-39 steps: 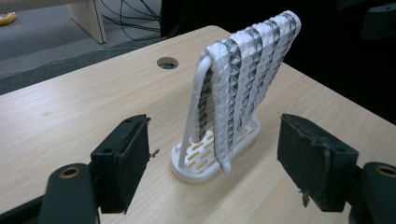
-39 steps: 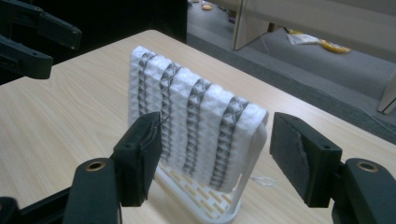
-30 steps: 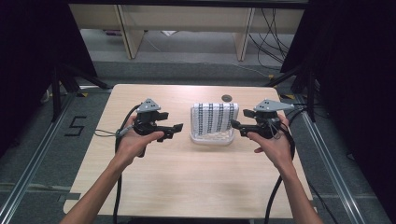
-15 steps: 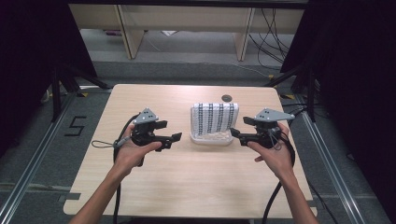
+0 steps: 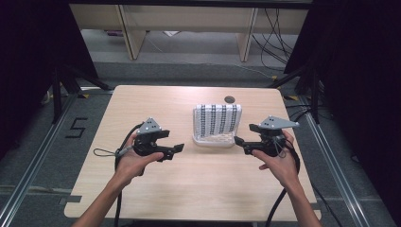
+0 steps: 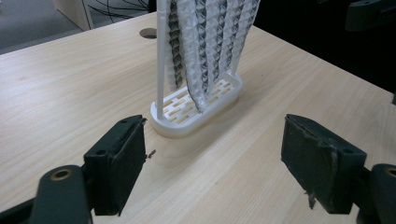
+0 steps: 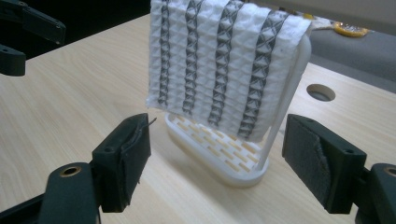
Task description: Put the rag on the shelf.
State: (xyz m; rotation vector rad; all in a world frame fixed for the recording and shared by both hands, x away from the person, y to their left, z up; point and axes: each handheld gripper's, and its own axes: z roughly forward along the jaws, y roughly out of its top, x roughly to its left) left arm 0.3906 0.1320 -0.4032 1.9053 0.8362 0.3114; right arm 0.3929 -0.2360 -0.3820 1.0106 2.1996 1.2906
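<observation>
While both sets of jaws are held wide with nothing between them, the right gripper (image 5: 240,143), just opened further, and the left gripper (image 5: 176,150) are aimed inward at the cloth (image 5: 217,119) draped between them over its white rack (image 5: 213,140), likely for a two-sided grasp.

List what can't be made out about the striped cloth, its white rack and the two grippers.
- Cloth: its top edge is cut off in both gripper views; its weave is too small in the high view.
- Rack: the cloth hides its upper frame.
- Left gripper, right gripper: the jaw gaps are too small in the high view.
</observation>
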